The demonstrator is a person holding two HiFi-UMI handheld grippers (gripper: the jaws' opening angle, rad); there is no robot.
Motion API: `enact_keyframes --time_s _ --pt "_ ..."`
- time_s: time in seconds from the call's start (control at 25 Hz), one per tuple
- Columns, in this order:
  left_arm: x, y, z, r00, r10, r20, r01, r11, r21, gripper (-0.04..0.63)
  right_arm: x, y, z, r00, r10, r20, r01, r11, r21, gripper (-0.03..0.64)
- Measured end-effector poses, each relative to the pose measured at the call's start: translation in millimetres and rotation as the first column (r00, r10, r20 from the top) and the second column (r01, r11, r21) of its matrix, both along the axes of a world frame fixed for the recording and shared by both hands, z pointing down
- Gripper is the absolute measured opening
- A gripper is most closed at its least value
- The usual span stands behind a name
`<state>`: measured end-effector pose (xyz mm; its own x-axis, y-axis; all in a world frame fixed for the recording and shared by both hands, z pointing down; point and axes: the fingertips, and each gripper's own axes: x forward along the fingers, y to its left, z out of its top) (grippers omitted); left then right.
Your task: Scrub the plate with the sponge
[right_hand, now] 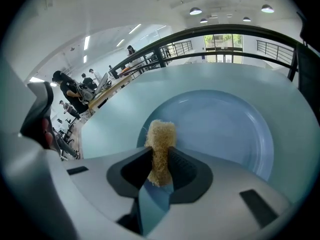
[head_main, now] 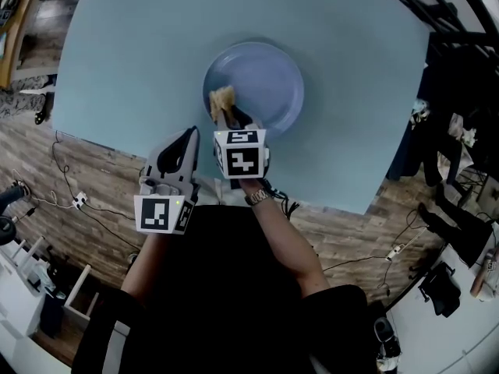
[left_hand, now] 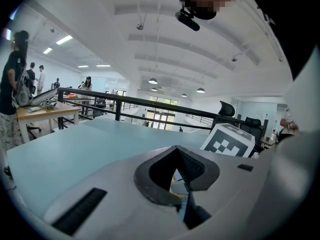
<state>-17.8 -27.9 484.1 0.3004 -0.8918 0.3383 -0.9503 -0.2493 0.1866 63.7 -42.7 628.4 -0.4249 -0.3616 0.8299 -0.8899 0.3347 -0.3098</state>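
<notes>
Head view first: a round pale blue plate [head_main: 265, 72] sits on the light blue desk [head_main: 125, 61], a little toward the near edge. The right claw [head_main: 231, 117] reaches in over the plate's near-left part, with its cube of black-and-white square markers [head_main: 240, 153] just behind the rim. A coarse tan fibre sponge [head_main: 222, 98] sticks out from the tips, over the plate's inner left side. The left claw [head_main: 189, 135] hangs beside it, off the plate at the desk's near edge, and looks closed to a point.

Over to the left gripper view: the left claw [left_hand: 175, 149] has its dark pads meeting at the tips, with nothing between them. The desk [left_hand: 75, 149] stretches ahead and the marker cube [left_hand: 227, 141] shows at right. A black railing [left_hand: 150, 106] runs behind the desk, and people stand at tables far off on the left.

Now the right gripper view: the right claw [right_hand: 160, 154] is clamped narrowly on the sponge [right_hand: 161, 133], which stands upright between the ribbed pads with its frayed top poking out beyond them. The plate [right_hand: 230, 129] fills the space ahead, and the sponge sits over its near-left rim. Whether it presses on the surface, I cannot tell. The desk [right_hand: 125, 109] surrounds the plate.
</notes>
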Motion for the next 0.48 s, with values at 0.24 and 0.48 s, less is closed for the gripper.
enact_keyframes --time_s 0.24,0.48 --pt "2.6 3.1 2.0 1.0 0.002 -0.002 -0.002 1.0 -0.001 0.002 6.3 5.8 2.1 1.0 -0.001 -0.007 0.001 1.0 0.008 0.083" --pt "10.4 1.8 2.6 0.999 0.034 -0.005 -0.034 0.999 0.003 0.002 13.7 17.0 1.0 1.0 0.011 -0.009 -0.011 1.0 -0.017 0.083"
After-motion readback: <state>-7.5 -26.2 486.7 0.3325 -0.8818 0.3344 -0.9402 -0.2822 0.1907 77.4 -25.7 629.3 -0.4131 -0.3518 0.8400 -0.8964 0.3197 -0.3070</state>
